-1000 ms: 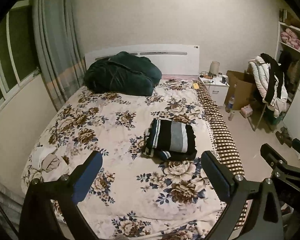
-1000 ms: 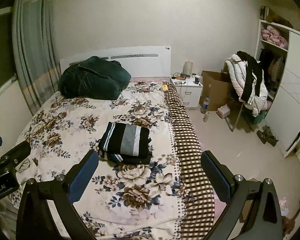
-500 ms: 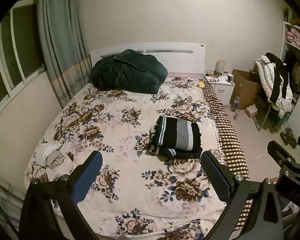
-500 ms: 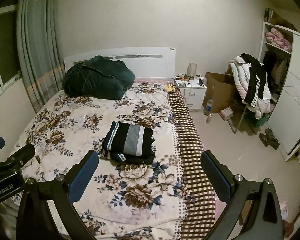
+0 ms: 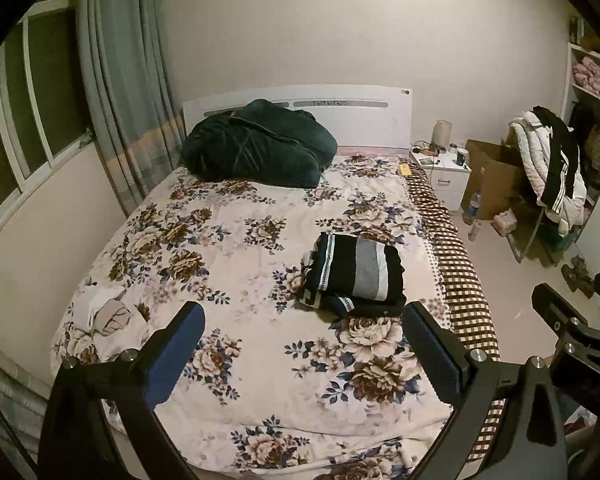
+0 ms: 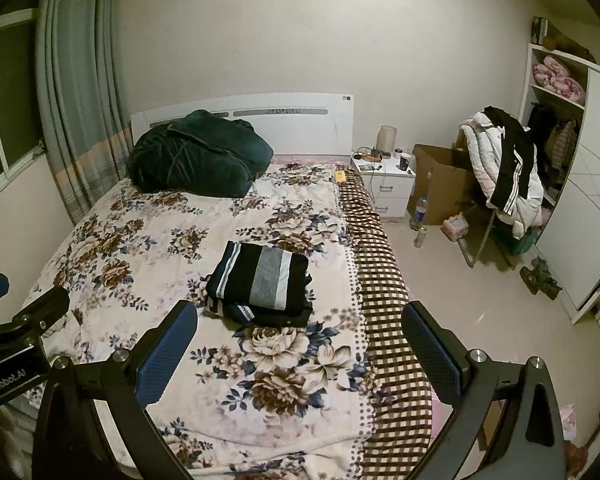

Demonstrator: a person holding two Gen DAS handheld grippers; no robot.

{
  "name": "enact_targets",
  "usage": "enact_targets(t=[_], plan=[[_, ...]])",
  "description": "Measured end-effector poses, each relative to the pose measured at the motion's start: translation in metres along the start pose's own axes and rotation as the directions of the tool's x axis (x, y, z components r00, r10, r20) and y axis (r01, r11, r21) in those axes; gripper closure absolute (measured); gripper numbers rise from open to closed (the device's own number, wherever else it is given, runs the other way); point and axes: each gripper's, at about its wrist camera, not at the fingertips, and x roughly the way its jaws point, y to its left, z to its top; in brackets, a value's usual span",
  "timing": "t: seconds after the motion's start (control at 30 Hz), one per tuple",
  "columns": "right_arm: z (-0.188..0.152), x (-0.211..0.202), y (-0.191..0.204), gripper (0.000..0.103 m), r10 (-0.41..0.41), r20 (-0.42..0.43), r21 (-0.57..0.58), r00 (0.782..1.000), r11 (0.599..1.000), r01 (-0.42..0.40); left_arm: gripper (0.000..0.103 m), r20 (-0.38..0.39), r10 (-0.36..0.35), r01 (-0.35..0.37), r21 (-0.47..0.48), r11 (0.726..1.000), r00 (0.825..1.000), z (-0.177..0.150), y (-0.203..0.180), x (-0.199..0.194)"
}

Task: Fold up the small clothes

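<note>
i am holding both the left gripper [image 5: 302, 354] and right gripper [image 6: 300, 354] wide-jawed and empty, near the folded black, grey and white striped clothes stack [image 5: 356, 274] on the floral quilted bed [image 5: 240, 264].

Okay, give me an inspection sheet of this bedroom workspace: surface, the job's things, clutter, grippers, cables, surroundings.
Surface: bed with floral quilt, checked blanket along its right edge.
Job's things: folded striped clothes stacked on the quilt; small crumpled light clothes near the bed's left edge, unfolded.
Clutter: dark green bundle against the headboard; small yellow item by the bed's top right corner.
Grippers: left gripper open, empty; right gripper open, empty; both above the foot of the bed.
Cables: a thin one on the nightstand, hanging down its front.
Surroundings: curtain, cardboard box, jackets draped over a chair, bottles on the floor, open shelves.
</note>
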Motion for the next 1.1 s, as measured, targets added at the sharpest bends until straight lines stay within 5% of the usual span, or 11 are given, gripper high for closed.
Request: enact_targets(t=[1.1], plan=[[-0.0037, 0.0020, 0.0021, 0.000, 0.006, 0.001, -0.008, 1.000, 1.000, -0.006, 0.002, 0.008, 0.009, -0.009, -0.012, 1.000, 1.000, 0.0017, 0.0019, -0.0043]])
